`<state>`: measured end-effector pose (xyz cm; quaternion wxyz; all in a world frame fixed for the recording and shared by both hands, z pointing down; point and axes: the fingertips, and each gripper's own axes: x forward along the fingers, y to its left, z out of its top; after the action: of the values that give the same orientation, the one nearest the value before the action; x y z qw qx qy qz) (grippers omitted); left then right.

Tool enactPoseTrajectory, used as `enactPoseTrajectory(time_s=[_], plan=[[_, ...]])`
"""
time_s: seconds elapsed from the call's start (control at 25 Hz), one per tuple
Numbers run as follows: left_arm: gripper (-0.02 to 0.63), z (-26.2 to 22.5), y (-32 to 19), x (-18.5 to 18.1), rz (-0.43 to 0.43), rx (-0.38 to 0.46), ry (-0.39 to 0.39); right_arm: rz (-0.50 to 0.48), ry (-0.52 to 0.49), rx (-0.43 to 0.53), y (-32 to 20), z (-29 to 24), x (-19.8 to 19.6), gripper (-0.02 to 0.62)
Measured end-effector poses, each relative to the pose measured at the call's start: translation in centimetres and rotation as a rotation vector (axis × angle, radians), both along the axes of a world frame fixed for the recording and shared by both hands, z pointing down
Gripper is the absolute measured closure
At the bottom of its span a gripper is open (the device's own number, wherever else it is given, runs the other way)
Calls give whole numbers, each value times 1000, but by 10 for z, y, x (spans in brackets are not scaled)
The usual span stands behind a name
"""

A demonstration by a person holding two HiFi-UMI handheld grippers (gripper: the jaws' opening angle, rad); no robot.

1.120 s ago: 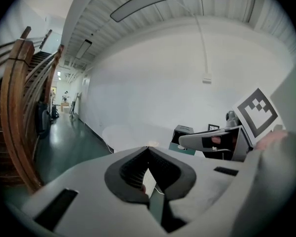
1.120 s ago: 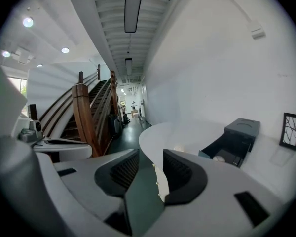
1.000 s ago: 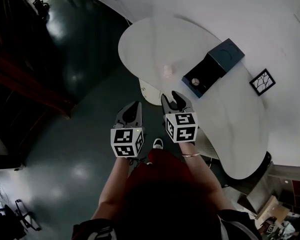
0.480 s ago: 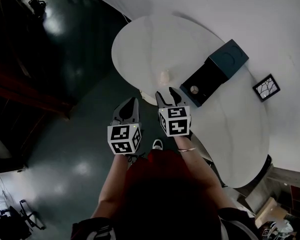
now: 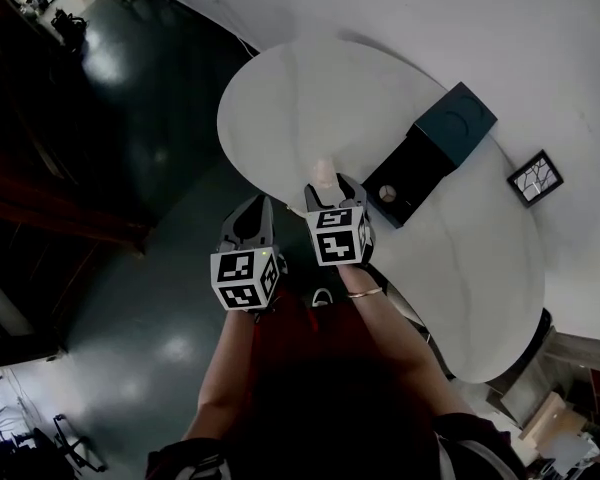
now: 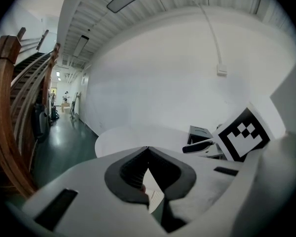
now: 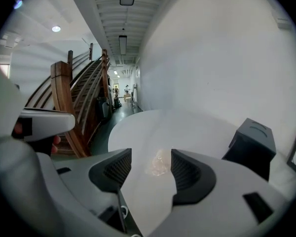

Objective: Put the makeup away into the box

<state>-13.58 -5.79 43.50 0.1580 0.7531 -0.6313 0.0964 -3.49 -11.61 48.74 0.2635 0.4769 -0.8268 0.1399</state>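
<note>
From the head view, the white table (image 5: 280, 98) has a lot of bare top at its round left end, and the dark floor (image 5: 130, 168) beside it is open. The dark box (image 5: 435, 148) sits toward the table's far edge, and a small round thing (image 5: 387, 194) lies in its open part. A framed picture (image 5: 536, 178) lies near the far right edge. The small pale makeup piece (image 5: 323, 172) lies close to the near edge, left of the box, just past the tips of the right claw (image 5: 332, 190). The left claw (image 5: 257, 211) hangs over the floor, off the table. In the left gripper view, the left claw (image 6: 147, 149) is closed tight and holds nothing. In the right gripper view, bare table (image 7: 177, 127) lies ahead, and the box (image 7: 251, 142) stands off to the right. The right claw (image 7: 147, 168) has just been opening and stands wide. The makeup piece (image 7: 159, 163) shows in the gap between its jaws, untouched.
</note>
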Motion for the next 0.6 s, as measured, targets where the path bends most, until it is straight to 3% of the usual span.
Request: enactPoseTrajectory(time_s=[0.2,0.6], plan=[[584,11,-28,-14,32,-18,8,34,59,-35,-18,18,-4,354],[583,38,-98,-18,180,-85,52,138,162,-134,-49,50,0,354]])
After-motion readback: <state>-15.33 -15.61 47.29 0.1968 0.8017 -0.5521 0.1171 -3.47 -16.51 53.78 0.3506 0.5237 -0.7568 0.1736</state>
